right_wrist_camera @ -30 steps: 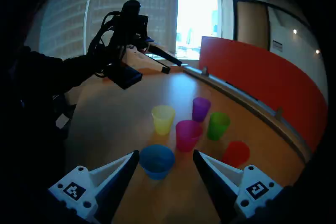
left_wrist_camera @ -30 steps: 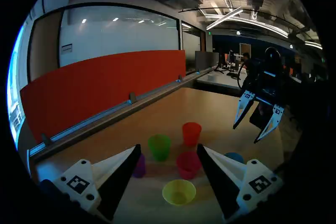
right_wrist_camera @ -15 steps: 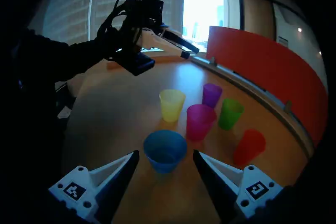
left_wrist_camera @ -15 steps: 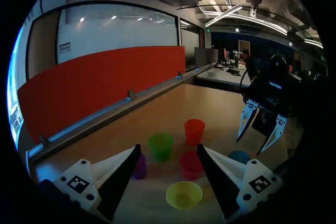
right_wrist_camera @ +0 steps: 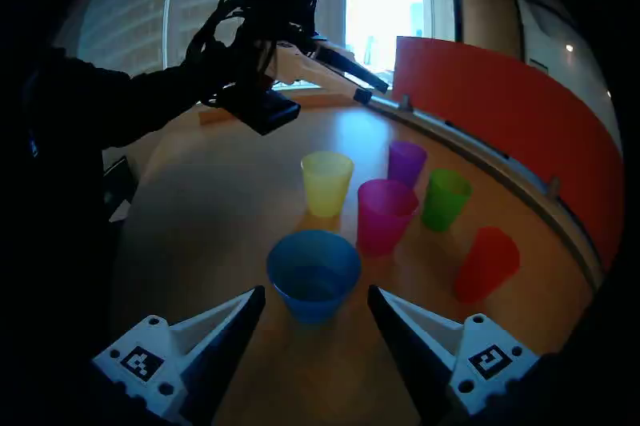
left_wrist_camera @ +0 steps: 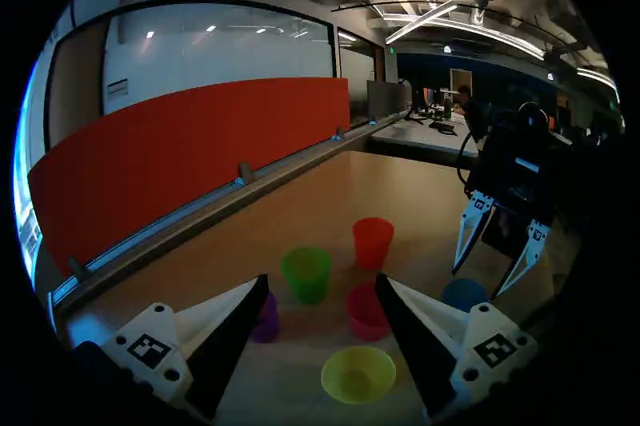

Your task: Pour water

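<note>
Several coloured plastic cups stand upright in a cluster on the wooden table (right_wrist_camera: 208, 210). The blue cup (right_wrist_camera: 314, 274) is nearest my right gripper (right_wrist_camera: 314, 292), which is open, its fingertips flanking the cup's near side without touching it. Behind it stand the yellow cup (right_wrist_camera: 326, 182), magenta cup (right_wrist_camera: 386, 214), purple cup (right_wrist_camera: 406, 162), green cup (right_wrist_camera: 445, 198) and orange-red cup (right_wrist_camera: 486, 262). My left gripper (left_wrist_camera: 320, 282) is open and holds nothing, above the yellow cup (left_wrist_camera: 358, 374) and magenta cup (left_wrist_camera: 368, 310). The left gripper view shows the right gripper (left_wrist_camera: 477, 284) over the blue cup (left_wrist_camera: 464, 296).
A red partition (left_wrist_camera: 184, 146) with a metal rail runs along the table's far side. In the right gripper view the left gripper (right_wrist_camera: 374, 93) hangs in the air, held by a hand in a dark sleeve (right_wrist_camera: 120, 106). Bare tabletop lies left of the cups.
The right gripper has moved closer to the blue cup, which now looks larger between its fingertips. The left gripper has shifted slightly, so the cups sit lower in its view.
</note>
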The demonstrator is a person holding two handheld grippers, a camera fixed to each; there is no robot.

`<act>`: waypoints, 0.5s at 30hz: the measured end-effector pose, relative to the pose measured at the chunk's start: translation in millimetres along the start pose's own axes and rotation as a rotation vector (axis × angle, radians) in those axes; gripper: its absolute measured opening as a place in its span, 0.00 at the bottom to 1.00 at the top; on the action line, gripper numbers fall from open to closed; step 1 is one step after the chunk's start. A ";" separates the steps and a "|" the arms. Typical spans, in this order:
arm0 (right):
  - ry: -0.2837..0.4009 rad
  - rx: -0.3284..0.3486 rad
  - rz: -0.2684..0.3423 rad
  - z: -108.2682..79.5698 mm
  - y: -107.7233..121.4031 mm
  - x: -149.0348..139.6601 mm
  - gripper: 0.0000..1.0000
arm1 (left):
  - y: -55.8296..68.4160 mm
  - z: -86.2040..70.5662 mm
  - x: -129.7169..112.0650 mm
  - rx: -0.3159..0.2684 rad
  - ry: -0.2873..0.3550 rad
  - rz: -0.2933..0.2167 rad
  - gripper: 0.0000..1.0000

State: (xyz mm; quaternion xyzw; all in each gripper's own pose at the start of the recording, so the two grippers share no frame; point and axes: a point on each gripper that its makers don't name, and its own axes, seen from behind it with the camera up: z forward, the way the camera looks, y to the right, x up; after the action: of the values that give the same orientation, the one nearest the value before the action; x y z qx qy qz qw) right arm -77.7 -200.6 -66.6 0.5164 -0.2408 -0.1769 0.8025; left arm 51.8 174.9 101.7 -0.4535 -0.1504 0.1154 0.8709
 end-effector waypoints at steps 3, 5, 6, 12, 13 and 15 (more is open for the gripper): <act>-0.006 0.003 -0.008 3.7 -1.0 -2.4 0.99 | 0.5 2.3 -0.8 -0.005 -0.002 0.003 0.99; -0.009 0.003 -0.010 6.9 -1.0 -3.5 1.00 | 0.5 3.8 -1.5 -0.006 -0.003 0.005 0.99; -0.010 0.004 -0.011 9.0 -0.9 -3.8 1.00 | 0.4 4.8 -1.8 -0.007 -0.004 0.006 0.99; -0.009 0.010 -0.011 22.2 0.4 -4.5 0.99 | -0.1 10.8 -1.8 -0.008 -0.009 0.009 0.99; -0.006 0.013 -0.010 24.2 0.4 -3.9 1.00 | -0.1 11.8 -1.6 -0.008 -0.009 0.010 0.99; -0.002 0.020 -0.008 28.1 0.1 -2.7 0.99 | -0.2 13.9 -1.3 -0.009 -0.010 0.011 0.99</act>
State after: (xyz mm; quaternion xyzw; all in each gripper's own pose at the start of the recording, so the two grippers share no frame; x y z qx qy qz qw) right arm -96.0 -220.0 -57.2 0.5251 -0.2410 -0.1783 0.7965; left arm 45.5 184.9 109.2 -0.4575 -0.1527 0.1219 0.8675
